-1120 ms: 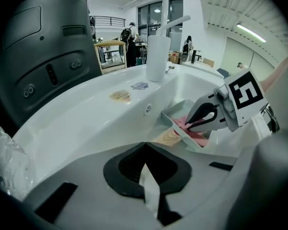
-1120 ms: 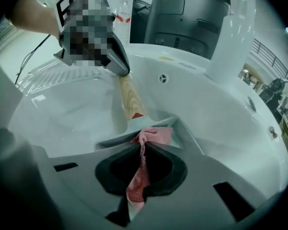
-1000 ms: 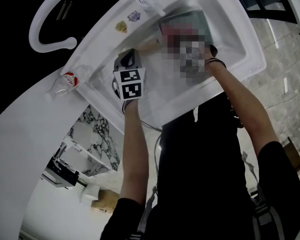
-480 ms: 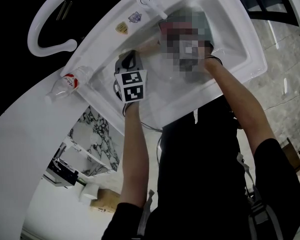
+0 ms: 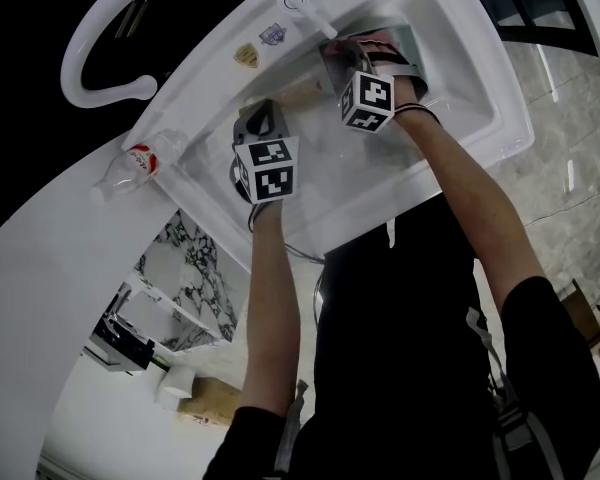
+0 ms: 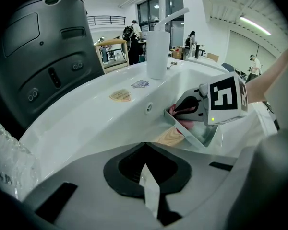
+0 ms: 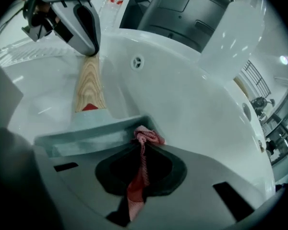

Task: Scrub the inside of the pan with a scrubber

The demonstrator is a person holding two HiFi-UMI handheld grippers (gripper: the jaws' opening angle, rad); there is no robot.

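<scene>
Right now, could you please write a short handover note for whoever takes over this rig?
Left gripper: tongs shut on the wooden handle of the pan, which lies in the sink.
Right gripper: tongs shut on the pink scrubber, its tip at the pan's near rim.
Done: both grips are set. How much has been scrubbed cannot be told.
Left: work the scrubber over the pan's inside.
</scene>
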